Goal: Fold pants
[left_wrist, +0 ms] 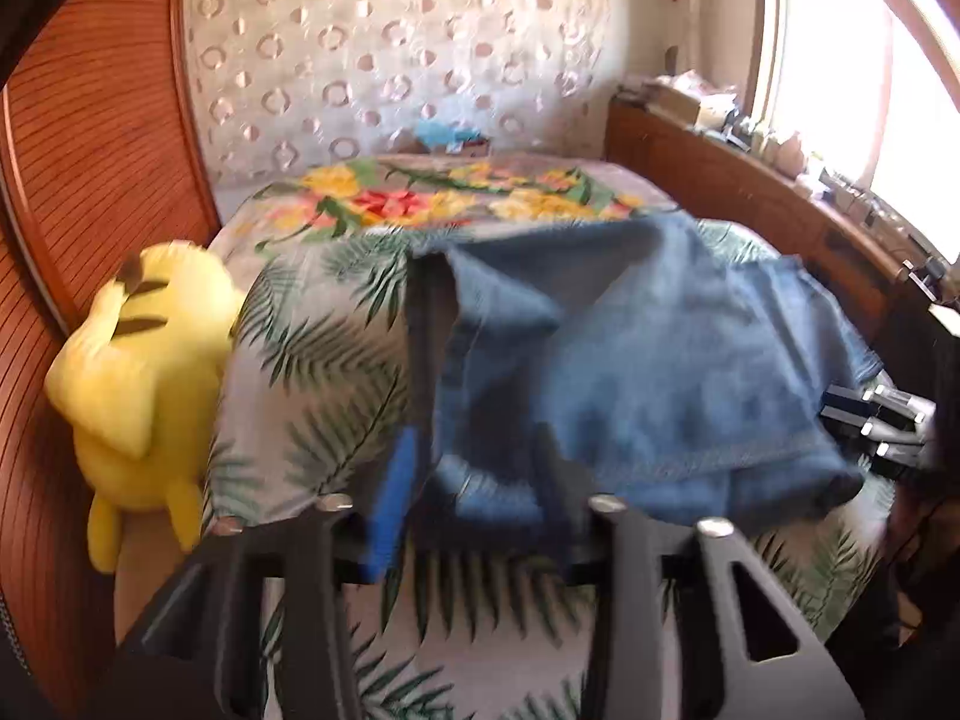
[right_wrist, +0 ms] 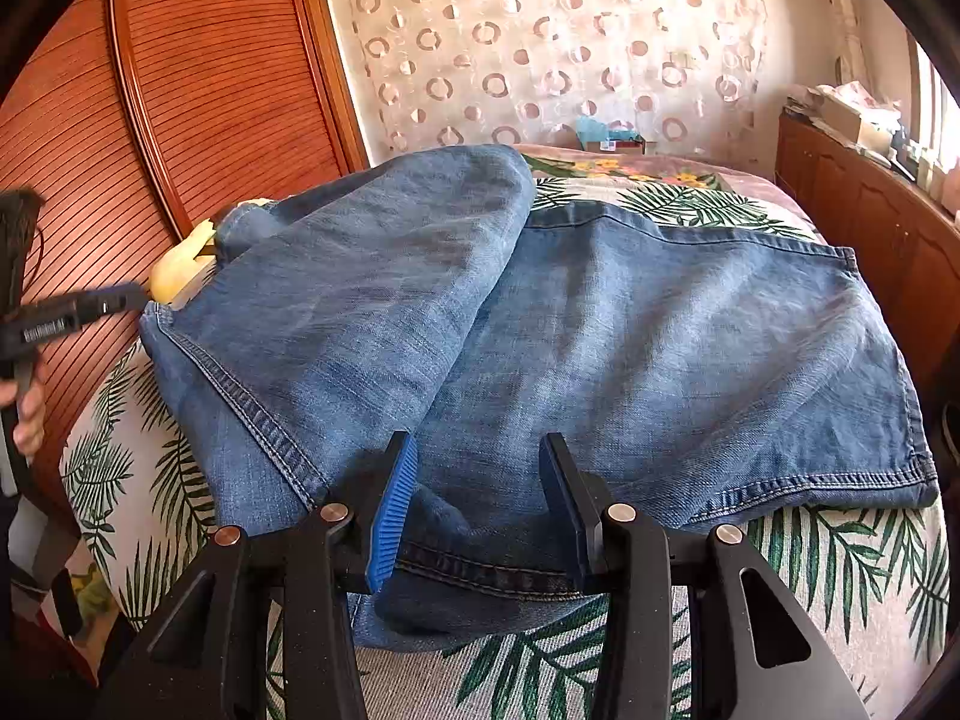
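Note:
Blue denim pants (right_wrist: pixel 570 324) lie on the leaf-print bed cover (right_wrist: pixel 840 558), with one part folded over the rest. My right gripper (right_wrist: pixel 486 498) is open, its jaws standing either side of a bunched denim edge at the near side. In the left wrist view the pants (left_wrist: pixel 660 360) are partly lifted. My left gripper (left_wrist: pixel 474 498) holds a fold of denim between its jaws, blurred by motion. The left gripper also shows in the right wrist view (right_wrist: pixel 141 300) at the pants' left edge. The right gripper shows in the left wrist view (left_wrist: pixel 840 414) at the far right.
A yellow plush toy (left_wrist: pixel 144 372) sits at the bed's left edge against a slatted wooden wardrobe (right_wrist: pixel 198 90). A floral blanket (left_wrist: pixel 432 198) covers the far end of the bed. A wooden cabinet (left_wrist: pixel 750 204) with clutter runs along the right, under a window.

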A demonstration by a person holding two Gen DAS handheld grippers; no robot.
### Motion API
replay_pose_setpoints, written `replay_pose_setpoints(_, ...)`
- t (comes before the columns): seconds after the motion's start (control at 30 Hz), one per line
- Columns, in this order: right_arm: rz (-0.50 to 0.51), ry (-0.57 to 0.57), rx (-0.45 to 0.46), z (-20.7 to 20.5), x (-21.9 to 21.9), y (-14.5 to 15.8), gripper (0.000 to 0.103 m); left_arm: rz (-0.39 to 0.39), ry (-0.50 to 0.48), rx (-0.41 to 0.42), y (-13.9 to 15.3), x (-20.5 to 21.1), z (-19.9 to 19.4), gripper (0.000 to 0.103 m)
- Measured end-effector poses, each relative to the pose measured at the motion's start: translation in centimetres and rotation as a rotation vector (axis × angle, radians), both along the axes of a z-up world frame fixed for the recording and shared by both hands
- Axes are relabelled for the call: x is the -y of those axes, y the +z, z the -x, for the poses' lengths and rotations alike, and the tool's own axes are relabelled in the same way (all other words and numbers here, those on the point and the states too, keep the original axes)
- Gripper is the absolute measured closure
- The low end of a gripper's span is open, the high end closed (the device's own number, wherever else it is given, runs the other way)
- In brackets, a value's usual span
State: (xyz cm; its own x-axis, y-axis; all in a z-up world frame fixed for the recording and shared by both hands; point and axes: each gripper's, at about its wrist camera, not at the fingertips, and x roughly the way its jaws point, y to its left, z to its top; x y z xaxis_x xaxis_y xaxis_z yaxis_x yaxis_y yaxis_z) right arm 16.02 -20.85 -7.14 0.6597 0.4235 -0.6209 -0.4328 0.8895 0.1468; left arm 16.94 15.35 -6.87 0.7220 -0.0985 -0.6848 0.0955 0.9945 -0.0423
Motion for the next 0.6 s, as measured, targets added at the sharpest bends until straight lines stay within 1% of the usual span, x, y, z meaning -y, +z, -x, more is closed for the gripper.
replay_pose_setpoints(0.1,-0.003,0.000,0.000,0.0,0.1,0.0,0.059,-0.013,-0.008,0.012,0.7,0.7,-1.6,0.054)
replay_pose_setpoints(0.2,-0.007,-0.001,0.000,0.0,0.3,0.0,0.059,-0.031,0.004,0.013,0.9,1.3,-3.5,0.054)
replay_pose_setpoints(0.33,-0.009,0.000,0.001,0.0,0.4,-0.1,0.059,-0.037,0.005,-0.006,0.5,2.2,-5.9,0.054)
replay_pose_setpoints(0.4,-0.010,-0.001,0.001,0.0,0.4,-0.1,0.059,-0.059,0.001,-0.017,0.1,2.6,-7.1,0.054)
replay_pose_setpoints(0.5,-0.012,0.000,0.001,0.0,0.5,-0.1,0.059,-0.100,0.029,-0.066,-0.9,2.6,-9.4,0.054)
replay_pose_setpoints(0.6,-0.016,0.000,0.002,0.0,0.6,-0.1,0.059,-0.136,0.080,-0.110,-2.1,1.6,-11.4,0.054)
